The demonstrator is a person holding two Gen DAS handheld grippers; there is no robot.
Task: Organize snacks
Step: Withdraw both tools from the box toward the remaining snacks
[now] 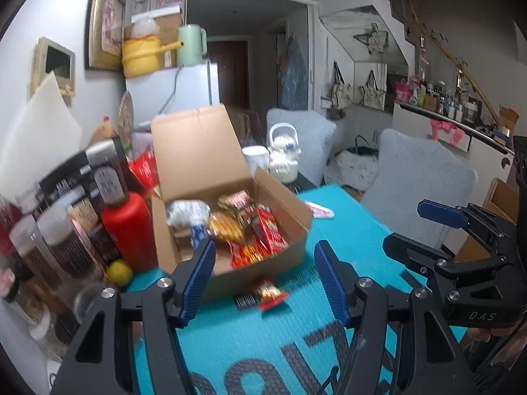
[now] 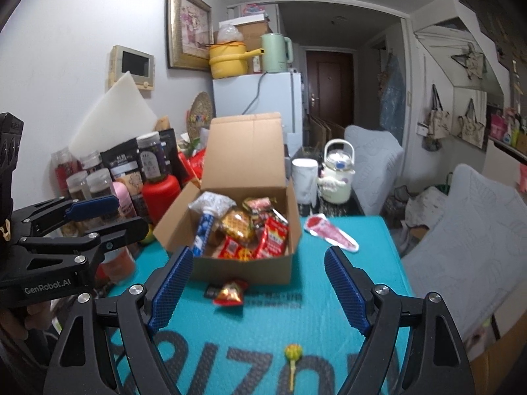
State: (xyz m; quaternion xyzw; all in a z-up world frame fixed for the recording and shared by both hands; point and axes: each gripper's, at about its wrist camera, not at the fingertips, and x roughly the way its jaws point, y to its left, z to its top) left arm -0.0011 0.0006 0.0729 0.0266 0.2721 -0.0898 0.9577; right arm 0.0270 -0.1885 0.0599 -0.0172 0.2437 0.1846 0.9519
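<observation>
An open cardboard box [image 1: 294,240] [image 2: 243,268] holding several snack packets stands on the teal mat [image 1: 355,240] [image 2: 329,345]. A small red snack packet [image 1: 267,293] [image 2: 230,293] lies on the mat just in front of the box. A pink-and-white packet [image 2: 331,232] [image 1: 321,212] lies right of the box. A green lollipop [image 2: 292,354] lies near the mat's front. My left gripper [image 1: 263,283] is open and empty, above the red packet. My right gripper [image 2: 260,291] is open and empty, in front of the box. Each gripper shows in the other's view.
Jars, dark pouches and a red bottle [image 1: 130,230] [image 2: 161,192] crowd the table left of the box, with a yellow fruit [image 1: 120,271]. A white mug [image 2: 304,179] and white kettle [image 2: 336,172] stand behind the box. Grey chairs [image 2: 467,240] stand to the right.
</observation>
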